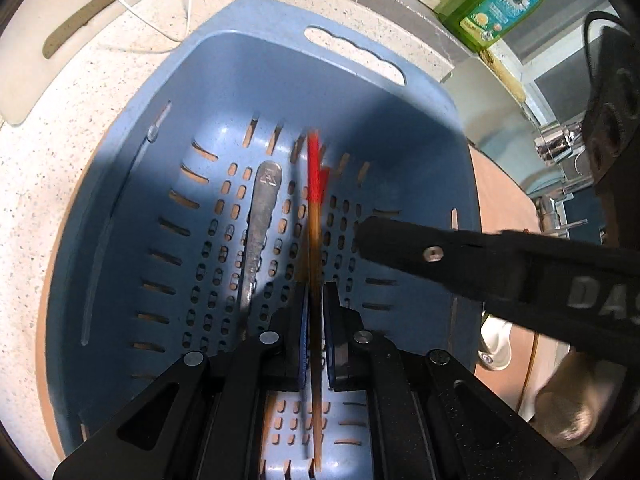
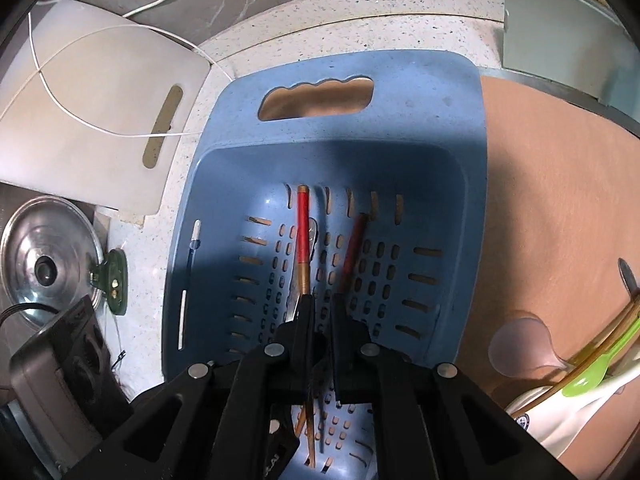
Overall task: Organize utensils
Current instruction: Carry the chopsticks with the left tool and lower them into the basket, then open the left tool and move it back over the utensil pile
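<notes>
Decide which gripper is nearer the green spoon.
Right. The green spoon lies right of the right gripper, outside the basket; the left gripper is farther off, on the opposite side.

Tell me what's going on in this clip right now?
A person is sorting utensils with two handheld grippers, both held over a blue basket on the counter. The left gripper is shut on a red-tipped chopstick, which looks blurred. The right gripper is also shut; a second chopstick runs out from between its fingers, so it appears to be holding that one. A metal spoon already lies in the basket. More utensils wait beside it.
</notes>
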A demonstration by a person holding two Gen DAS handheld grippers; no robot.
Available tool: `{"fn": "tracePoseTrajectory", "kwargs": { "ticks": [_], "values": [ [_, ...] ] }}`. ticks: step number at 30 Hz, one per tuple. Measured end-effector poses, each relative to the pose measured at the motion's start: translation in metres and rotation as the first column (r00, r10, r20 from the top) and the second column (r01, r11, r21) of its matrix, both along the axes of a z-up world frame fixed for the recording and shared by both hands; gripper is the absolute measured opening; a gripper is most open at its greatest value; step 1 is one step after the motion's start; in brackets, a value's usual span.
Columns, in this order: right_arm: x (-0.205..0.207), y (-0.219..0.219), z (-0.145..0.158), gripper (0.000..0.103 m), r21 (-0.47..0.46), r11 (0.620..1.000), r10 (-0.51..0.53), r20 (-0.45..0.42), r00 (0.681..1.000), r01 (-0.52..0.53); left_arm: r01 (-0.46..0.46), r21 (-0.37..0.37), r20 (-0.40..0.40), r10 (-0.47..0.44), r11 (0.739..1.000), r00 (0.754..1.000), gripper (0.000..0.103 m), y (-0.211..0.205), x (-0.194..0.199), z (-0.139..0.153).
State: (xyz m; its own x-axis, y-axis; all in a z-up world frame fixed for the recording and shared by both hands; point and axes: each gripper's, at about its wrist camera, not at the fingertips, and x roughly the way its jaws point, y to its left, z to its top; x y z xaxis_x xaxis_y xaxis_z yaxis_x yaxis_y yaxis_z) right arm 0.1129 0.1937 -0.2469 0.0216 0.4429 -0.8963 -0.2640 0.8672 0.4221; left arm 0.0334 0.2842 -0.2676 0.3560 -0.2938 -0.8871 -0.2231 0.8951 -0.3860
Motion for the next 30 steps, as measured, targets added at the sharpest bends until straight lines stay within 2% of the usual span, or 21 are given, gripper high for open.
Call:
{"fn": "tracePoseTrajectory", "kwargs": {
  "ticks": [3, 10, 15, 21, 25, 30],
  "values": [
    [-0.001, -0.009, 0.011, 0.008, 0.010, 1.000, 0.012, 0.029, 1.000, -0.013, 0.007, 0.003, 0.003, -0.007, 1.000, 1.000, 0.012, -0.002, -0.001, 0.003],
    [-0.001, -0.056, 0.044, 0.017, 0.086, 0.996, 0.001, 0.074, 0.997, -0.007, 0.005, 0.051, 0.055, -0.008, 0.999, 0.998, 0.012, -0.007, -0.010, 0.030],
    [-0.004, -0.109, 0.064, 0.024, 0.117, 0.993, 0.019, 0.124, 0.992, -0.033, 0.051, 0.128, 0.119, -0.067, 0.990, 0.991, 0.012, -0.027, -0.021, 0.061],
    [-0.010, -0.188, 0.080, 0.041, 0.093, 0.995, 0.004, 0.213, 0.977, -0.024, 0.146, 0.179, 0.180, -0.179, 0.973, 0.967, 0.012, -0.070, -0.023, 0.087],
    [-0.014, -0.236, 0.091, 0.048, 0.095, 0.995, -0.043, 0.290, 0.956, 0.016, 0.253, 0.208, 0.175, -0.290, 0.945, 0.941, 0.012, -0.112, -0.020, 0.087],
    [-0.009, -0.280, 0.082, 0.048, 0.128, 0.988, -0.115, 0.222, 0.968, 0.088, 0.392, 0.269, 0.114, -0.433, 0.880, 0.894, 0.012, -0.162, -0.018, 0.073]
  ]
}}
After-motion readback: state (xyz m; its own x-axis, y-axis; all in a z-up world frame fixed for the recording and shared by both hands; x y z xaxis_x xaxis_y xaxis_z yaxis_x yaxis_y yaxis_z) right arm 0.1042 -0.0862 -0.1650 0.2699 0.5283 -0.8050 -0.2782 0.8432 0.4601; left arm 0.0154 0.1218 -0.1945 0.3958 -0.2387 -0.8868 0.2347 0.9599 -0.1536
